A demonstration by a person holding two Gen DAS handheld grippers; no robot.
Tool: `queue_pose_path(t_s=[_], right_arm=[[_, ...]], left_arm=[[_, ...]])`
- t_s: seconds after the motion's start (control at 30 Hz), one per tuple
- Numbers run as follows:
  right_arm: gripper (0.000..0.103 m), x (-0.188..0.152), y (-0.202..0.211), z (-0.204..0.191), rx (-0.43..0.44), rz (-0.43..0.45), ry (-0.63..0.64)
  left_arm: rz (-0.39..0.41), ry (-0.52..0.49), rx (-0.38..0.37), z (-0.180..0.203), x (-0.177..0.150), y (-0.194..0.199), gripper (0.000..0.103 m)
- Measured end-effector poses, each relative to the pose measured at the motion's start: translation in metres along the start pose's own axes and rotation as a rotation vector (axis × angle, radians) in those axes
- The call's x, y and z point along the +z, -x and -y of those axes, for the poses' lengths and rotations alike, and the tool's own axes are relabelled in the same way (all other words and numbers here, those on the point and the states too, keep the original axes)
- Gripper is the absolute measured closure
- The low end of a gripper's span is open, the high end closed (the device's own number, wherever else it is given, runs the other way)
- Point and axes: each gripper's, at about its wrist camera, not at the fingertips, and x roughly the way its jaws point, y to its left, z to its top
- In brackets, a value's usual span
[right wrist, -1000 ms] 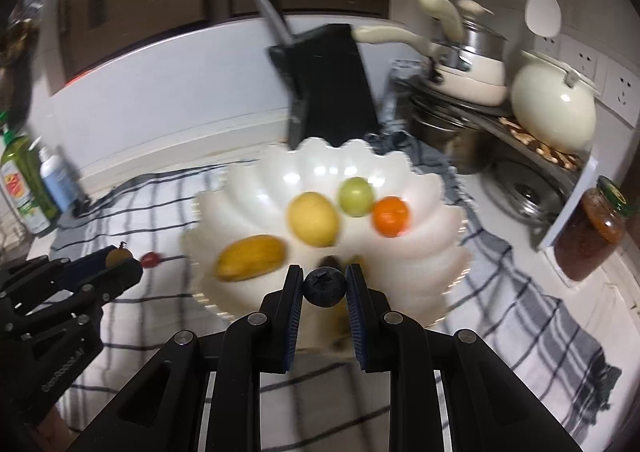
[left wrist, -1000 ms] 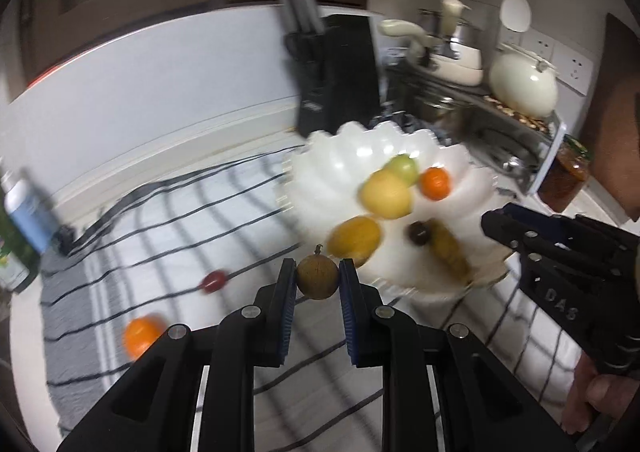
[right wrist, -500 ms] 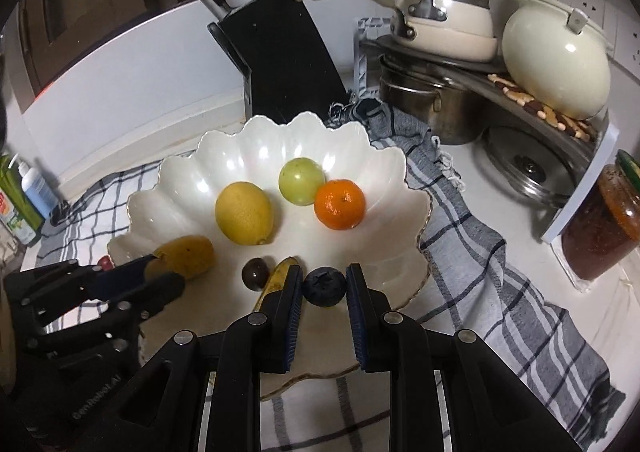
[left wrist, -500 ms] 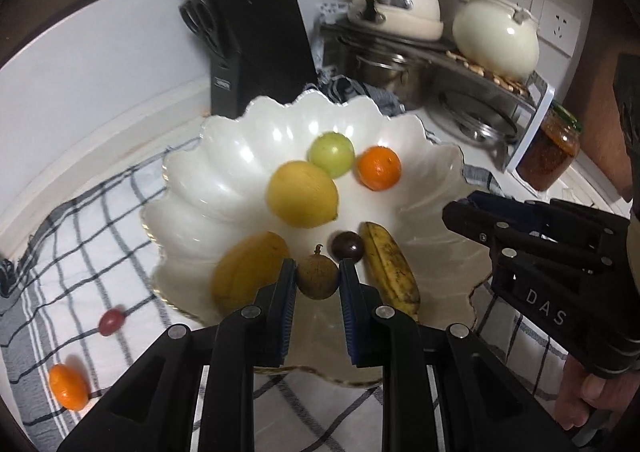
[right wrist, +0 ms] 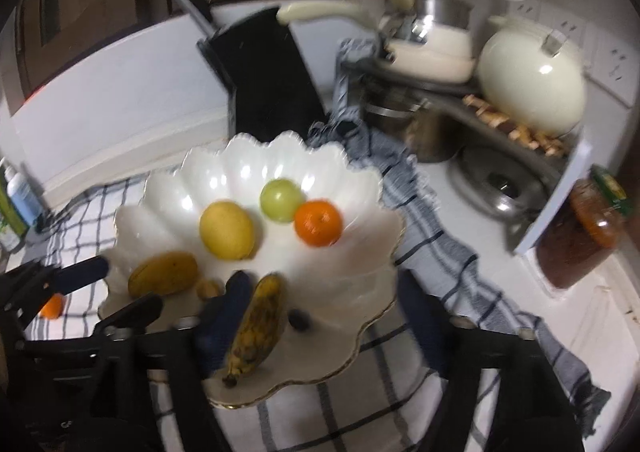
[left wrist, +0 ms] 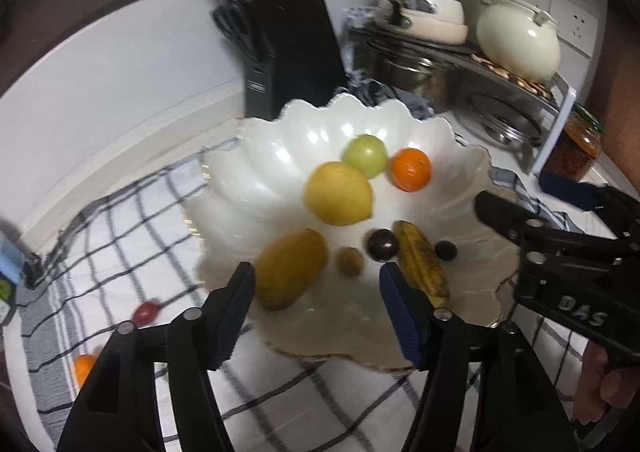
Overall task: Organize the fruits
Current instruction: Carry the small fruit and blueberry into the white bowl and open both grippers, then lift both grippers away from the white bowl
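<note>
Left wrist view. Left gripper (left wrist: 316,306): jaws had just been opening, stood wide, nothing between the pads. It hung over the near rim of the bowl (left wrist: 280,123), placed there, I judged, to drop fruit inside. Longan (left wrist: 349,260): lay loose in the bowl just beyond the jaws, between mango (left wrist: 290,268) and plum (left wrist: 383,244). Banana (left wrist: 420,264) lay right of the plum; blueberry (left wrist: 445,250) just right of the banana. Farther in: lemon (left wrist: 339,193), green fruit (left wrist: 365,155), orange (left wrist: 411,169). Right gripper (left wrist: 516,207) reached in from the right, over the bowl's right rim. Still out on the cloth (left wrist: 120,236), near left: red fruit (left wrist: 145,312) and a small orange (left wrist: 84,368), presumably awaiting collection.

Right wrist view, blurred. Right gripper (right wrist: 320,312): jaws had just been opening, spread wide, empty. Blueberry (right wrist: 299,319) sat in the bowl (right wrist: 360,187) between the jaws, free of both. Banana (right wrist: 256,328) lay just left of it. Left gripper (right wrist: 120,284) stood parted at the left, over the bowl's near-left rim by mango (right wrist: 164,274) and longan (right wrist: 209,289).
</note>
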Motion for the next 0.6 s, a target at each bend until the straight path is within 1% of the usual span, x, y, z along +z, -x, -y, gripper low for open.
queue_pose_path(t_s=[0.03, 0.1, 0.13, 0.2, 0.27, 0.37, 0.47, 0.57, 0.6], right_arm=[[0.016, 0.002, 0.004, -0.001, -0.008, 0.015, -0.002], [0.014, 0.005, 0.012, -0.007, -0.010, 0.045, -0.004], [0.014, 0.007, 0.016, -0.013, -0.004, 0.056, -0.001], [0.014, 0.010, 0.023, -0.024, 0.011, 0.072, 0.003], [0.012, 0.013, 0.030, -0.038, 0.035, 0.088, 0.008], [0.011, 0.017, 0.037, -0.065, 0.071, 0.110, 0.028], [0.011, 0.019, 0.042, -0.096, 0.100, 0.119, 0.055], [0.011, 0.019, 0.042, -0.128, 0.130, 0.120, 0.087], [0.011, 0.018, 0.043, -0.135, 0.135, 0.120, 0.092]], left_arm=[[0.006, 0.003, 0.013, -0.003, -0.001, 0.003, 0.033], [0.025, 0.013, 0.043, -0.012, -0.002, 0.013, 0.024], [0.033, 0.018, 0.050, -0.017, -0.003, 0.017, 0.022], [0.045, 0.031, 0.067, -0.029, -0.005, 0.027, 0.017], [0.059, 0.045, 0.090, -0.043, -0.008, 0.039, 0.016], [0.087, 0.068, 0.147, -0.068, -0.015, 0.057, 0.007], [0.107, 0.095, 0.204, -0.096, -0.023, 0.072, 0.005], [0.111, 0.137, 0.249, -0.123, -0.032, 0.083, 0.004], [0.113, 0.147, 0.259, -0.131, -0.035, 0.085, 0.002]])
